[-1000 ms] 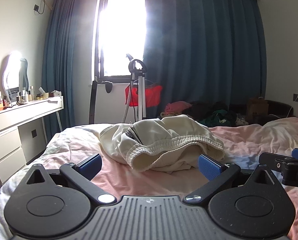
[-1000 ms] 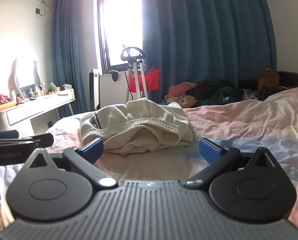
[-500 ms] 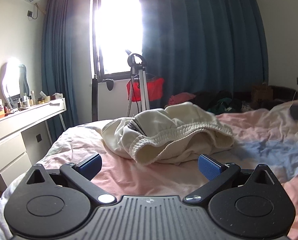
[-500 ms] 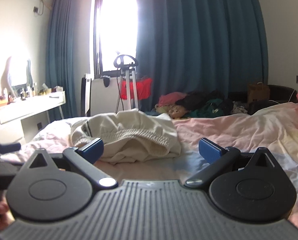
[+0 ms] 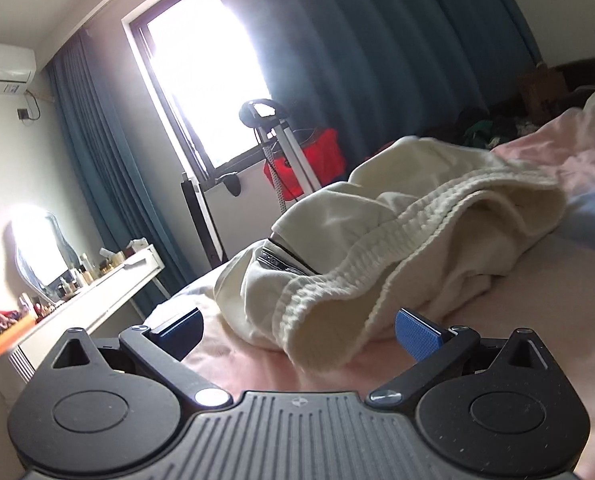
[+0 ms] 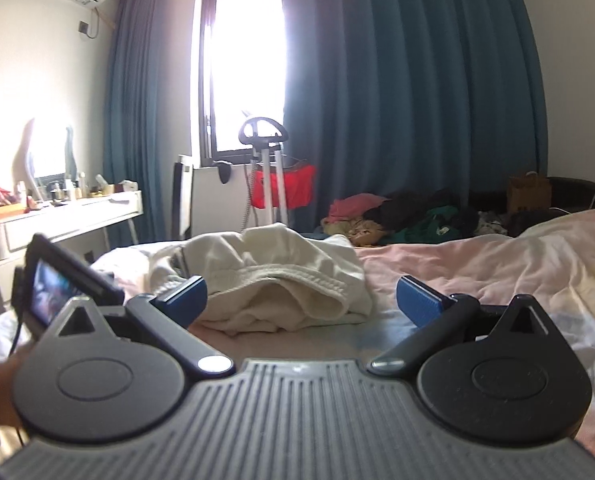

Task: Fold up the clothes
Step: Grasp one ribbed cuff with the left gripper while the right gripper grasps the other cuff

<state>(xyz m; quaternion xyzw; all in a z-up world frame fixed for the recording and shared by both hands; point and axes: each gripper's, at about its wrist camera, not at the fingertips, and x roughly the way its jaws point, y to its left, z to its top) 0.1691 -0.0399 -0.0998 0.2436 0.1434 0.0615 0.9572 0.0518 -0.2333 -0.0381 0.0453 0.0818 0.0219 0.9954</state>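
Blown-out window [image 6: 243,68] glare (fisheye-warped edges)

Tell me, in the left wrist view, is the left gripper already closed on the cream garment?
No, the left gripper is open, its blue pads apart, with the ribbed hem of the cream garment lying on the bed between and just beyond them.

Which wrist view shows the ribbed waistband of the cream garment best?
The left wrist view: the ribbed waistband of the cream garment fills the frame centre, close and sharp, just ahead of the open jaws. The right wrist view shows the same waistband smaller, farther off, partly shadowed.
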